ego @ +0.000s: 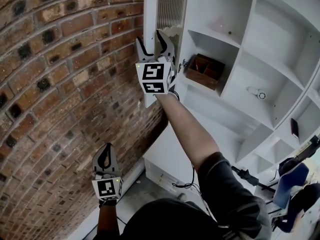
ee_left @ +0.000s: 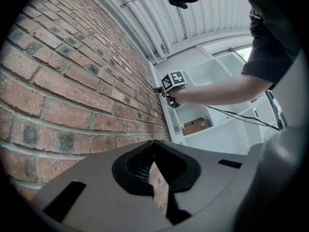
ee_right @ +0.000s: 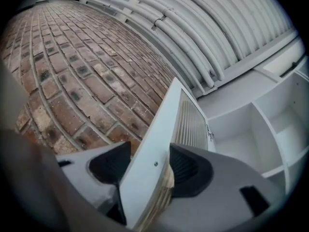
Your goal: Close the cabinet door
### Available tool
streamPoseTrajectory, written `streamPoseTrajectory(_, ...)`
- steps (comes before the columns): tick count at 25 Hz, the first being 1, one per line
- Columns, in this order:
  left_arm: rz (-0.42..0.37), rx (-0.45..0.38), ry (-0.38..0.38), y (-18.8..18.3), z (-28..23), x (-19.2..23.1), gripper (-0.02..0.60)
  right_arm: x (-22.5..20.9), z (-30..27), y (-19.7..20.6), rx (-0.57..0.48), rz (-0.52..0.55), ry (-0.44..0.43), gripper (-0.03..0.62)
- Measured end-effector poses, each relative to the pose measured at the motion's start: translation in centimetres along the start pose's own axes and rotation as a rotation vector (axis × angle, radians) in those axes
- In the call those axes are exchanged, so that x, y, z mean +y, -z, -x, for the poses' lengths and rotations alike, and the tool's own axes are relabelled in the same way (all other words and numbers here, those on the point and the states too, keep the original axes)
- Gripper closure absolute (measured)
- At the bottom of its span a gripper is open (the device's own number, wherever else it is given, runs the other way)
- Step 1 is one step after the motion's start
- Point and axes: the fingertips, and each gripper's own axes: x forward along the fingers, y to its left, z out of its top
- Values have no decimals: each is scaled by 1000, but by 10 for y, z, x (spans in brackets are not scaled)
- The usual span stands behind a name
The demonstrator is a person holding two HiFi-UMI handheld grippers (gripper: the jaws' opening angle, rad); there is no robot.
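The white cabinet door, with a slatted panel, stands open against the brick wall at the top centre of the head view. My right gripper reaches up to its free edge with one finger on each face. In the right gripper view the door fills the gap of the right gripper, and both pads lie against it. My left gripper hangs low beside the wall, shut and holding nothing. The left gripper view shows the left gripper with its tips together and the right gripper far off at the door.
A brick wall runs along the left, close behind the door. The white shelf unit holds a wooden box, a small white object and a dark flat item. A blue seat stands at the lower right.
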Motion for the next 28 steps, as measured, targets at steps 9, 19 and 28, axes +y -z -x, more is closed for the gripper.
streamPoseTrajectory(9, -3, 14, 21, 3, -5, -7, 580, 4, -2, 0, 32, 4, -8, 388)
streamPoseTrajectory(19, 10, -9, 110, 0, -24, -39, 580, -10, 17, -6, 32, 45, -39, 393)
streamPoseTrajectory(28, 35, -12, 162, 2, -34, -58, 580, -31, 41, -10, 30, 65, -28, 405)
